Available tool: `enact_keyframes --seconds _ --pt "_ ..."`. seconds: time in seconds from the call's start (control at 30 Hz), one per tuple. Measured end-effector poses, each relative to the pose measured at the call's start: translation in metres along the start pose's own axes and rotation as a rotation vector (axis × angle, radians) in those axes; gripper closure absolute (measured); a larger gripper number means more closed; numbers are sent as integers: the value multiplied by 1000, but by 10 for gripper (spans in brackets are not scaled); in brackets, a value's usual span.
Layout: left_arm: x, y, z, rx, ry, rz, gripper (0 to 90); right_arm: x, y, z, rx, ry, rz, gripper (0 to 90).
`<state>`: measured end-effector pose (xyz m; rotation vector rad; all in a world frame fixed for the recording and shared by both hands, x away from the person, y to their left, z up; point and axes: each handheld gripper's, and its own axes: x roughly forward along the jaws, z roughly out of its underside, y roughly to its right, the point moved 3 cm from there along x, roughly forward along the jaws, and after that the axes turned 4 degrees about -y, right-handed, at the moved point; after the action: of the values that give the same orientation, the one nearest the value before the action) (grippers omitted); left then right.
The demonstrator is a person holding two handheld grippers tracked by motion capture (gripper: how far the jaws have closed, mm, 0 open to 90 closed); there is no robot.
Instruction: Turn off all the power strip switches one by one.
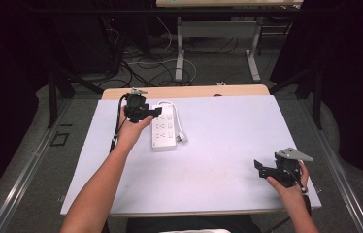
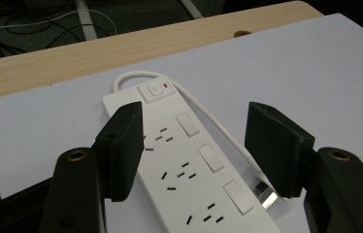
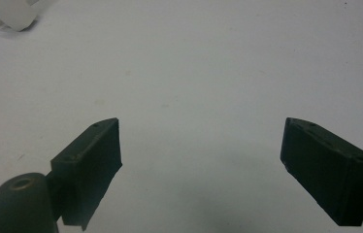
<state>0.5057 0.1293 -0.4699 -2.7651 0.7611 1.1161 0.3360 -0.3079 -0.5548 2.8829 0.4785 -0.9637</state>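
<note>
**Ann:** Tongs first: the left tongs [image 1: 156, 112] hang spread wide above the far end of the white power strip [image 1: 164, 127], gripping nothing. In the left gripper view the jaws straddle the strip [image 2: 189, 170], its master switch [image 2: 154, 91] just ahead at twelve o'clock.

**Ben:** And the strip itself?

**Ann:** Lying flat on the surface [image 1: 218, 160], at about eleven o'clock from its centre, its cord [image 1: 178, 121] looped along the three o'clock edge and the plug [image 2: 265, 194] resting beside it.

**Ben:** The other hand?

**Ann:** Right tongs [image 1: 258, 167] wait down at four o'clock, also agape and empty, well apart from the strip; in their own view it's bare surface [image 3: 194, 87] between the jaws.

**Ben:** So which step is this?

**Ann:** The approach, I'd say, nothing gripped yet. Next move calls for lowering the left tongs squarely, then either pinching the strip's body or pressing a switch; I can't tell which.
</note>
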Motion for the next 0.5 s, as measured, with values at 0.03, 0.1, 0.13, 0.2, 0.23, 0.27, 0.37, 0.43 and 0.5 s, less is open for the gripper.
enact_keyframes --seconds 0.03,0.1,0.13,0.2,0.23,0.27,0.37,0.43,0.5 --pt "1 -1 -1 -8 5 2 395 1 0 0 -1 -1 -2 140" --pt "3 -2 -3 -19 9 1 398 1 1 0 -13 1 -1 140" --pt "4 -3 -5 -19 6 -2 399 2 0 1 -7 -1 -3 140" --pt "7 -3 -7 -29 2 5 399 2 0 1 -7 -2 -3 140" --pt "8 -4 -8 -29 -2 5 399 2 0 1 -5 -7 0 140" --pt "10 -4 -9 -30 -2 5 399 2 0 1 -7 -7 0 140" --pt "13 -4 -13 -29 -3 8 400 3 0 1 -1 -4 -4 140" --pt "16 -3 -16 -28 -5 7 406 4 0 1 -5 -6 -4 140" --pt "18 -3 -19 -34 -12 10 412 3 0 1 6 -12 -6 139"
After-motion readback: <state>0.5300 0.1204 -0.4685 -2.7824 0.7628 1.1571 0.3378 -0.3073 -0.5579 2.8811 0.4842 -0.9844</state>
